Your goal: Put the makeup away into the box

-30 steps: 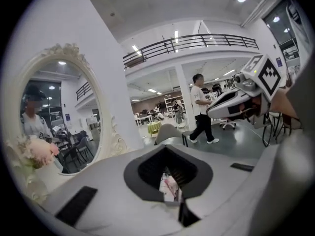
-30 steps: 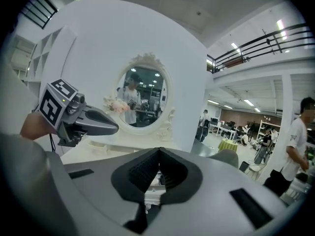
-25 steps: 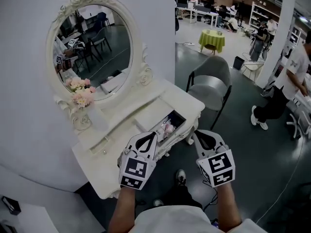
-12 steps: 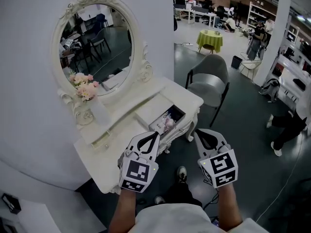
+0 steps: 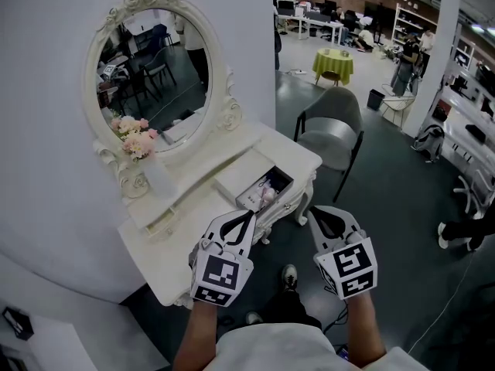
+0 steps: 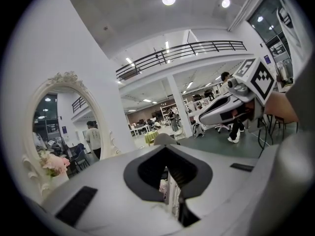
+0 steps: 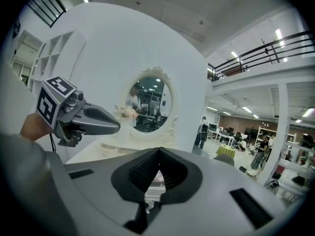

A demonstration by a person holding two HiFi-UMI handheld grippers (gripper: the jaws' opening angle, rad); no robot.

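Left tool (image 5: 249,213): jaws pressed together, tips touching, nothing pinched. The left gripper view confirms it: the left tool (image 6: 165,147) meets at the tip, with only a hollow behind the pads. Right tool (image 5: 315,212): also pressed together and empty. In the right gripper view the right tool (image 7: 159,149) closes to a point. Both tools are held side by side, pointing away from the person and slightly down. Each shows in the other's camera: the right tool (image 6: 231,104) and the left tool (image 7: 91,121).

The left tool's tip sits over the front edge of the white vanity surface (image 5: 186,215), just beside the near left corner of the open drawer (image 5: 285,205). The right tool is off the surface, over the dark floor, near the drawer's front at its right. Neither tool touches the drawer.

The makeup (image 5: 267,194) lies inside the open drawer as small pinkish and dark items, too small to tell apart. A bit of pink (image 6: 162,185) shows through the left tool's hollow.

At the back of the surface stands an oval mirror (image 5: 151,76) in an ornate white frame. Pink flowers (image 5: 134,140) sit at its lower left. A grey chair (image 5: 334,122) stands to the right of the surface, well apart from the tools. Further back there is a table with a yellow-green cloth (image 5: 335,62), and people at desks. The person's shoe (image 5: 288,277) shows on the floor between the two arms.
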